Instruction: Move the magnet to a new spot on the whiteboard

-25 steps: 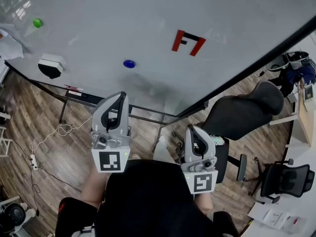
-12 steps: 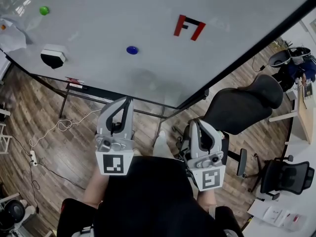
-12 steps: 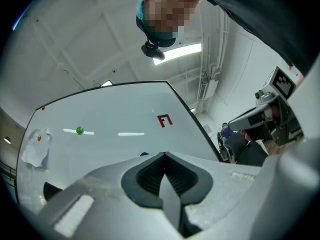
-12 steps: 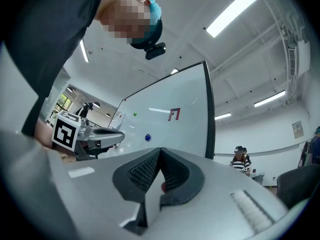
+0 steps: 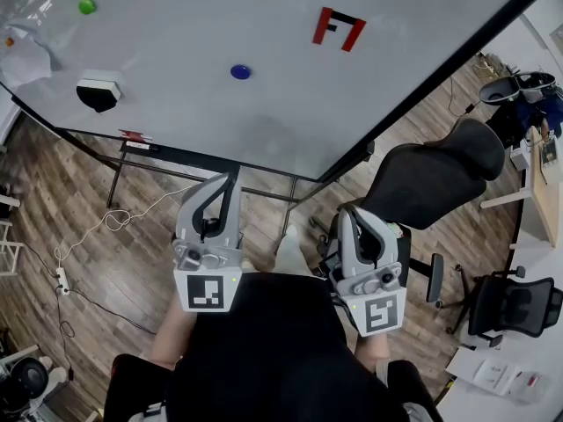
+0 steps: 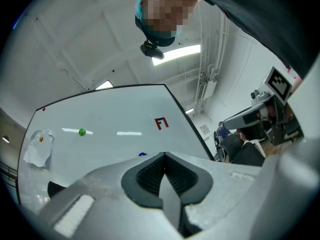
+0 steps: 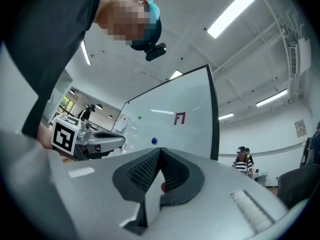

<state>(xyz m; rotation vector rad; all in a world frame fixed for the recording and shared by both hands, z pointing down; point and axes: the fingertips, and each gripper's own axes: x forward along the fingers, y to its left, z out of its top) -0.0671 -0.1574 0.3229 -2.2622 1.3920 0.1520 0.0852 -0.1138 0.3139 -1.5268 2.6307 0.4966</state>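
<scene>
**A:** Where's the magnet, and what are your tools doing?

**B:** The blue magnet (image 5: 240,72) sits about mid-whiteboard (image 5: 264,121), left of the red and black F mark (image 5: 339,28) and well apart from both tools. My left tool (image 5: 227,183) and right tool (image 5: 349,213) are each pressed together on nothing, held low in front of me.

**A:** What could go wrong?

**B:** If I reach the board with a tool closed like this, I'd judge it would shove the magnet sideways or knock it off instead of pinching it. A shallow pinch on that small rounded button could also slip when I pull against its hold. There's a green magnet (image 5: 86,6) far left too, and the task doesn't say which one, so I could grab the wrong one. The white cable (image 5: 106,229) on the floor near the board's stand could catch a foot as I step in.

**A:** Do the views differ?

**B:** Only the head view shows the cable, the eraser (image 5: 98,93) stuck to the board and the office chair (image 5: 431,183). In the left gripper view the blue magnet barely peeks over the jaws, but a crumpled white sheet (image 6: 37,148) at the board's left edge is clear. The right gripper view shows the magnet whole, plus a person in a striped top (image 7: 243,160) far right.
</scene>
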